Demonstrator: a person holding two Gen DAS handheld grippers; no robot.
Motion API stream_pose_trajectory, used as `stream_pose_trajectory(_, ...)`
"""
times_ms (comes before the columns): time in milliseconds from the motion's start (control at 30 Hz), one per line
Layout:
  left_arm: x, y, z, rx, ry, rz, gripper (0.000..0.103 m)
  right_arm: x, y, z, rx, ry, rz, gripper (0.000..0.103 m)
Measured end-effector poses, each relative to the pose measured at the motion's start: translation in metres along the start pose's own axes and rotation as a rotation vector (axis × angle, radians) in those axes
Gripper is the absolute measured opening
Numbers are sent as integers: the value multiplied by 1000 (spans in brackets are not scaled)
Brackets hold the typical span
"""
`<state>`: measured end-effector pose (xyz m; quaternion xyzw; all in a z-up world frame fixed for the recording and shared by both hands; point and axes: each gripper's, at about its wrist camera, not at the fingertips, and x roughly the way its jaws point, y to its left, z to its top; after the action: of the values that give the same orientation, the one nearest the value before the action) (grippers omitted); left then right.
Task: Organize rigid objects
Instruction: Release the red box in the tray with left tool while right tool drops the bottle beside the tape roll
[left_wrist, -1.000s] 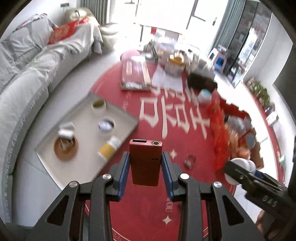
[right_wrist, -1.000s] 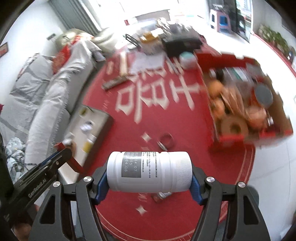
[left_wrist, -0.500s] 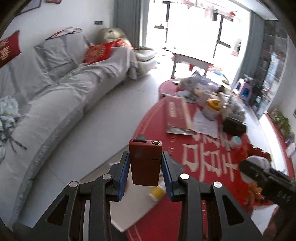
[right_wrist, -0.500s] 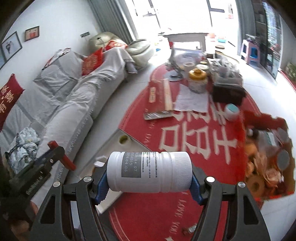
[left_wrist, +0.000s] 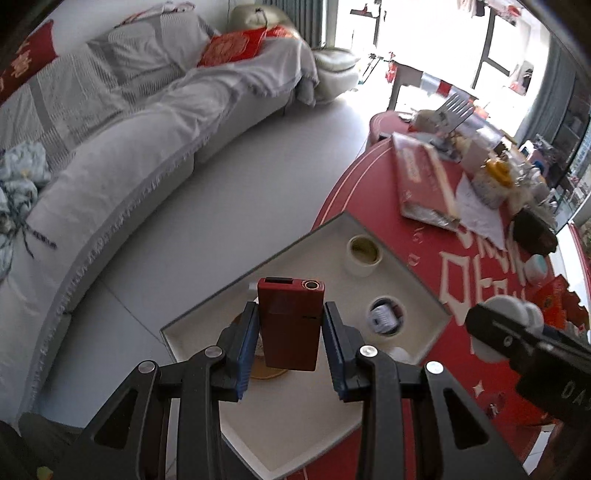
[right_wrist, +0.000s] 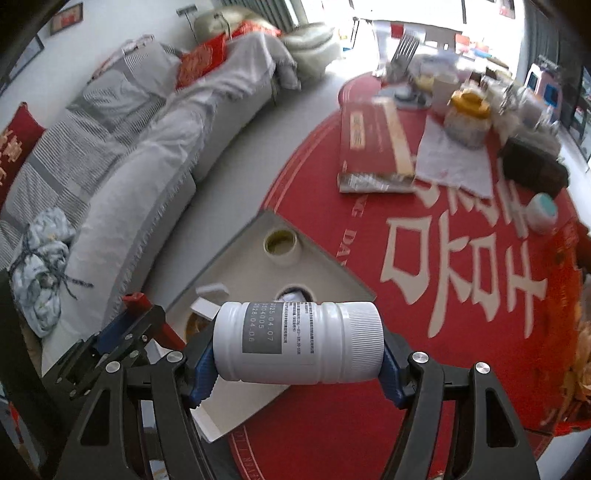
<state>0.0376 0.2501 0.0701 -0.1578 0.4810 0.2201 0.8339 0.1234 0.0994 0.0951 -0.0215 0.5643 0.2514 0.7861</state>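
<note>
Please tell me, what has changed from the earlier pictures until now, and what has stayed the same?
Both hands swung toward the sofa side: the white tray has come under the grippers, and the cluttered red box has left both views. Nothing was taken or let go. The left gripper still clamps the red rectangular case, and the right gripper still holds the white bottle sideways.

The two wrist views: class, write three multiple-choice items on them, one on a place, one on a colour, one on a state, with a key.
1. The white bottle is
A. in the right gripper
B. on the sofa
C. in the tray

2. The flat case in the left gripper is
A. white
B. dark red
C. green

3. The bottle lies
A. upright
B. sideways
C. uncapped

Key: 1 A, both pads clamp its ends. 2 B, its face shows dark red. 3 B, its ribbed cap points right, over the white tray.
</note>
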Motion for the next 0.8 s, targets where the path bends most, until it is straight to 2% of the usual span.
stream_pose_trajectory(133, 22, 0, -4, 4, 21, 38, 37, 29, 2, -4, -4, 57, -10, 71)
stream_pose_trajectory(267, 39, -2, -9, -7, 54, 37, 37, 52, 3, -3, -11, 87, -34, 71)
stream_pose_trajectory(433, 55, -6, -15, 1, 88, 37, 37, 67, 4, 0, -36, 105, -67, 71)
stream_pose_trajectory(800, 68, -6, -14, 13, 109, 38, 37, 90, 0, 7, -58, 135, -115, 71)
